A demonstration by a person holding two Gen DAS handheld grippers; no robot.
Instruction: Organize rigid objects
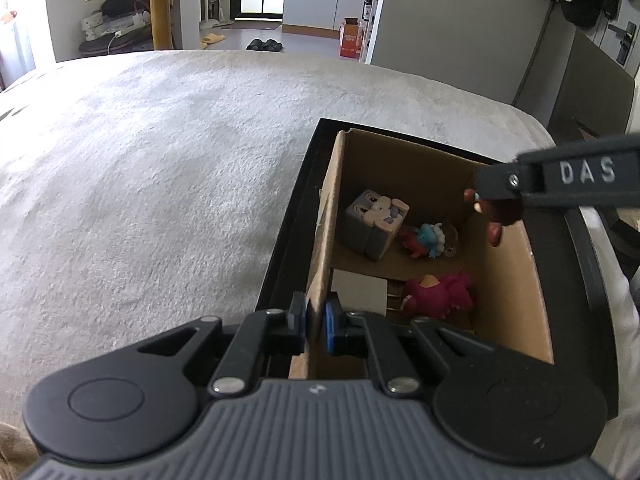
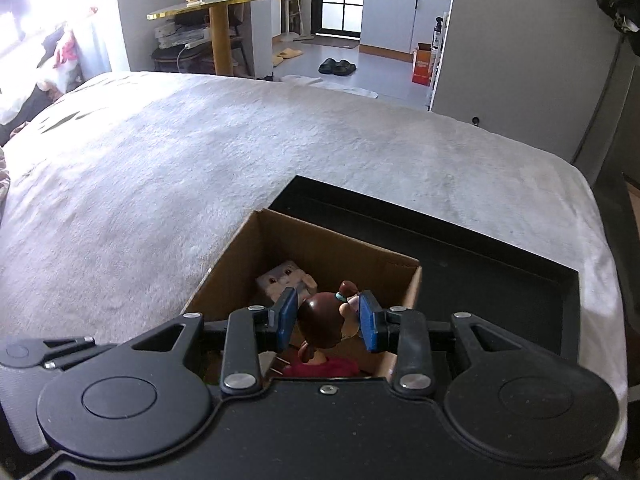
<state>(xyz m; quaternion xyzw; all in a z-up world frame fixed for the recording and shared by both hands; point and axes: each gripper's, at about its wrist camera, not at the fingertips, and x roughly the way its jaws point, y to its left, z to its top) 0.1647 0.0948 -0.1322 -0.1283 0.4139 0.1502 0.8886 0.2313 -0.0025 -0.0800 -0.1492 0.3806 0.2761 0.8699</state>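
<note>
Figurine in right jaws, over box

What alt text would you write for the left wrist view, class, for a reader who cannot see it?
The left gripper pinches the near wall of an open brown cardboard box set in a black tray on a pale fleecy blanket. Inside lie a grey cube-shaped toy, a small blue-and-red figure and a magenta plush toy.

- The brown-haired figurine shows only its head from behind; its body is hidden below.
- The right hand-held gripper is cut off by the left wrist view's edge.
- The grey cube toy is half hidden by the cardboard box wall.
</note>
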